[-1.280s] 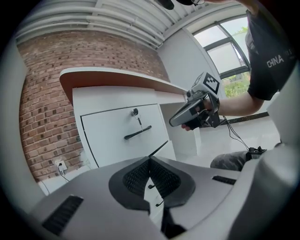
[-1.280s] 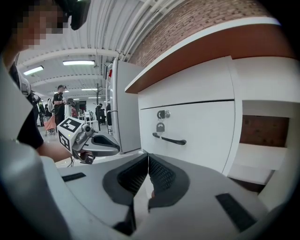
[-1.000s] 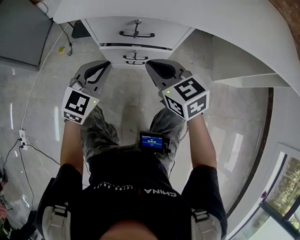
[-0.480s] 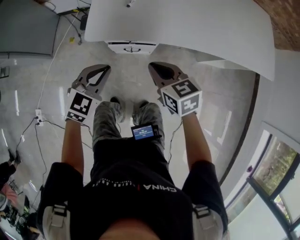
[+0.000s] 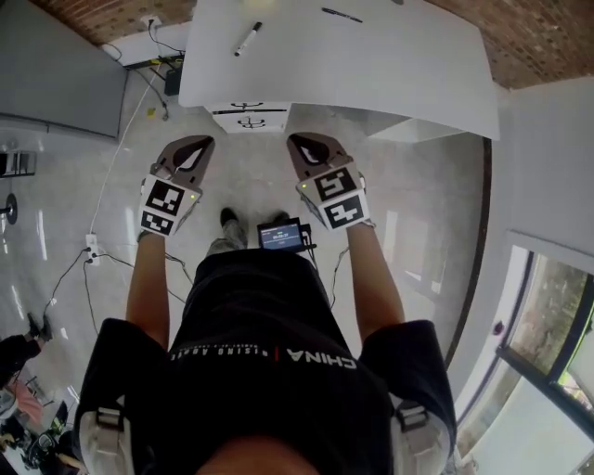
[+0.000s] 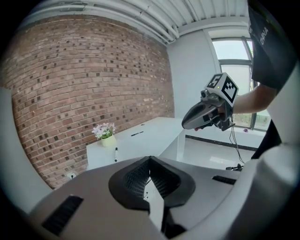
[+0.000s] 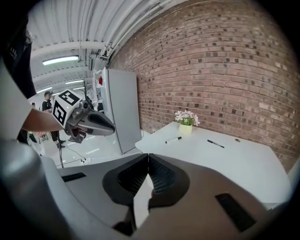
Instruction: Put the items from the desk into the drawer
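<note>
A white desk [image 5: 390, 56] stands ahead of me. On it lie a black-and-white marker [image 5: 247, 38] and a thin black pen [image 5: 342, 14]. Under its front edge are white drawers [image 5: 249, 115] with dark handles, all closed. My left gripper [image 5: 200, 142] and right gripper [image 5: 299, 141] hover side by side in front of the desk, well short of it, both shut and empty. In the right gripper view the marker [image 7: 173, 139], the pen [image 7: 215, 144] and a small item [image 7: 236, 139] lie on the desktop. The left gripper view shows the marker [image 6: 116, 154] and pen [image 6: 137, 134].
A potted flower [image 7: 186, 123] stands at the desk's back edge against a brick wall [image 7: 225, 70]. A tall grey cabinet [image 7: 122, 108] stands left of the desk. Cables and a socket [image 5: 91, 243] lie on the shiny floor at left. Windows are at right.
The view has pulled back from the drawers. The desktop with the marker and pen has come into sight. Both grippers stay shut and keep their side-by-side pose.
</note>
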